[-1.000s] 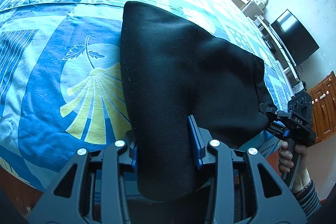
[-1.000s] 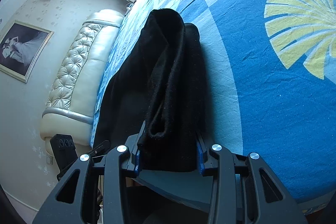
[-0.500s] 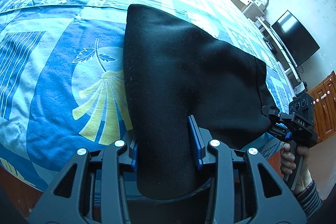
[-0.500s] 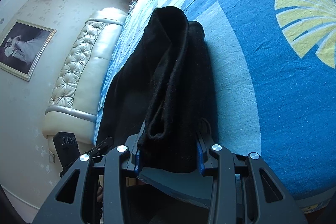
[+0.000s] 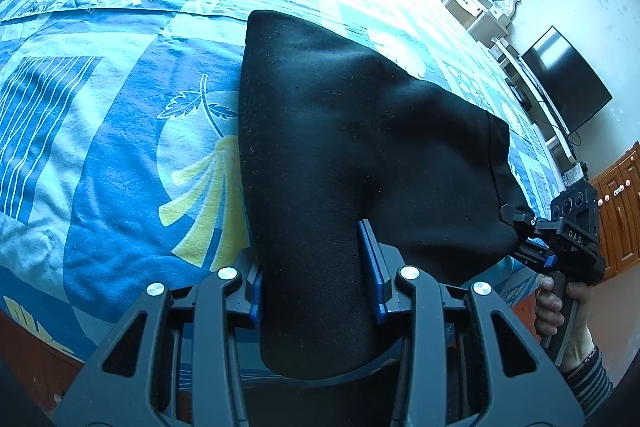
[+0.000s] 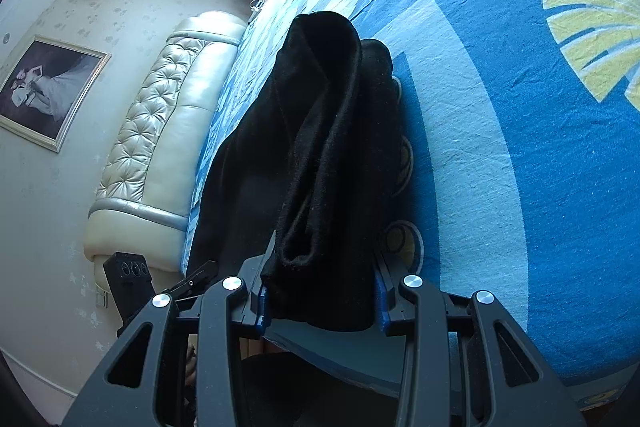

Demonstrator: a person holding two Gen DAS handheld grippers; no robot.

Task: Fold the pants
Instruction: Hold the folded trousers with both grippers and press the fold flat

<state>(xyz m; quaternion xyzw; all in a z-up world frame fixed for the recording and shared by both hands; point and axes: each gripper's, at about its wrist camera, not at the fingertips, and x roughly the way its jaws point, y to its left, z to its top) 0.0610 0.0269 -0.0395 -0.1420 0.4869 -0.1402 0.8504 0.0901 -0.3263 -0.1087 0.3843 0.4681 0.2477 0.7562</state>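
Gripping black pants (image 5: 340, 147) over the bed (image 5: 100, 147), left fingers (image 5: 370, 259) and right fingers (image 6: 380, 291) both clamped.

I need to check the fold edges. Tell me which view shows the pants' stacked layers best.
The right wrist view: the pants are seen edge-on, layers stacked between the right gripper. The left wrist view shows only a smooth black face over the bed.

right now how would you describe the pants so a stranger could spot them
Find the big bed with the blue sheet printed with yellow fans. At its near edge, the pants are stretched between the left gripper and the right gripper. They are the only plain black cloth on that patterned sheet.
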